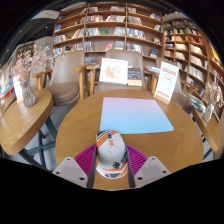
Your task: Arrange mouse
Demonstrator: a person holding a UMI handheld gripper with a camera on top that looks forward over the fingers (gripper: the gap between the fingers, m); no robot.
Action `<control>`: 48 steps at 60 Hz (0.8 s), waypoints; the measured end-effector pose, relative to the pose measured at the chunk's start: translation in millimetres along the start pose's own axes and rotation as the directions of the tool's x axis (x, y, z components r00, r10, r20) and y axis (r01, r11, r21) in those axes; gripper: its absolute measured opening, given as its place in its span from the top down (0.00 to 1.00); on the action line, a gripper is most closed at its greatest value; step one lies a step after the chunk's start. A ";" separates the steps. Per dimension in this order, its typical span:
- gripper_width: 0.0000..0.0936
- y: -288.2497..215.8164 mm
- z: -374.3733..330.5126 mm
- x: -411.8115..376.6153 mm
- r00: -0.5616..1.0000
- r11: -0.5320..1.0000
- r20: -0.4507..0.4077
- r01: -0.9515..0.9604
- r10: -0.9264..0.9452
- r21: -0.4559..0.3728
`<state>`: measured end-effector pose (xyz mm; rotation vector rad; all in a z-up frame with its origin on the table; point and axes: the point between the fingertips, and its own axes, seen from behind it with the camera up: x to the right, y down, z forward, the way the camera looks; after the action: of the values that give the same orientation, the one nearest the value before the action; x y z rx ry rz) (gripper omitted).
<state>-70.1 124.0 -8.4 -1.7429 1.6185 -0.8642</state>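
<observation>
Right now the mouse sits between the gripper's two fingers, whose pink pads press its sides, above the round wooden table, just short of the blue mat.

Tall wooden bookshelves packed with books line the far walls. Before them stand round wooden tables, a beige armchair, and a vase of flowers.

We read this as a library or bookshop, tall wooden bookshelves packed with books wrapping the room, round wooden tables, chairs, display signs
</observation>
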 end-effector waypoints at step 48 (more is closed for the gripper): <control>0.52 -134.6 113.7 86.3 0.984 0.988 -0.095 -0.143 0.148 0.064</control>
<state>105.5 47.8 34.4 -1.5430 1.7451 -0.9301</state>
